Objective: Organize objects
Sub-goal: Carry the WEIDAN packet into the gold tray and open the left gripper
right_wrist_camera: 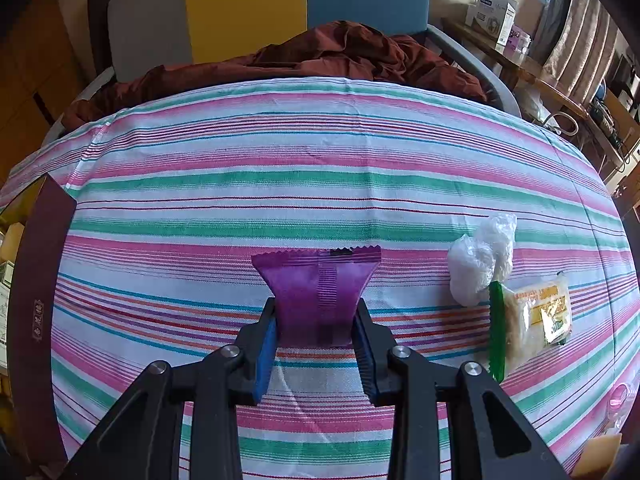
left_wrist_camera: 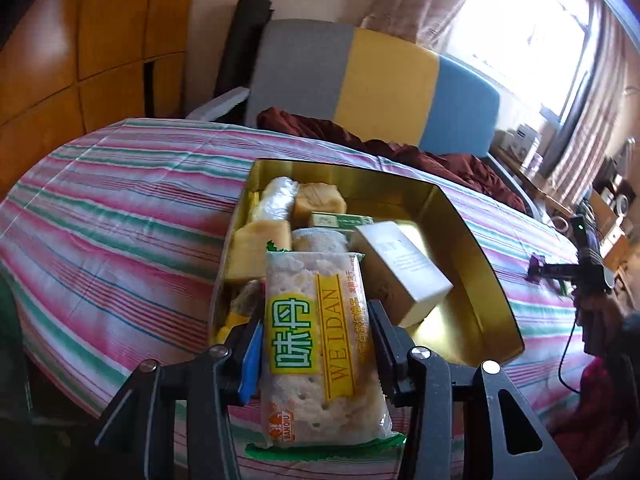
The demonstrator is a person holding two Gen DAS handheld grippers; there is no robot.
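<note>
In the left wrist view my left gripper (left_wrist_camera: 316,334) is shut on a clear biscuit packet (left_wrist_camera: 320,344) with a green and yellow label, held over the near end of a gold tin box (left_wrist_camera: 472,248). The box holds several wrapped cakes (left_wrist_camera: 318,198) and a pale carton (left_wrist_camera: 404,268). In the right wrist view my right gripper (right_wrist_camera: 316,322) is shut on a purple sachet (right_wrist_camera: 318,294) just above the striped cloth (right_wrist_camera: 280,184). To its right lie a white plastic-wrapped lump (right_wrist_camera: 480,260) and another biscuit packet (right_wrist_camera: 532,320). The right gripper (left_wrist_camera: 580,268) also shows far right in the left view.
The box's dark outer wall (right_wrist_camera: 36,300) stands at the left edge of the right wrist view. A rumpled maroon cloth (right_wrist_camera: 320,56) lies at the far edge of the surface, before a grey, yellow and blue headboard (right_wrist_camera: 248,4). A cluttered wooden shelf (right_wrist_camera: 540,76) runs along the right.
</note>
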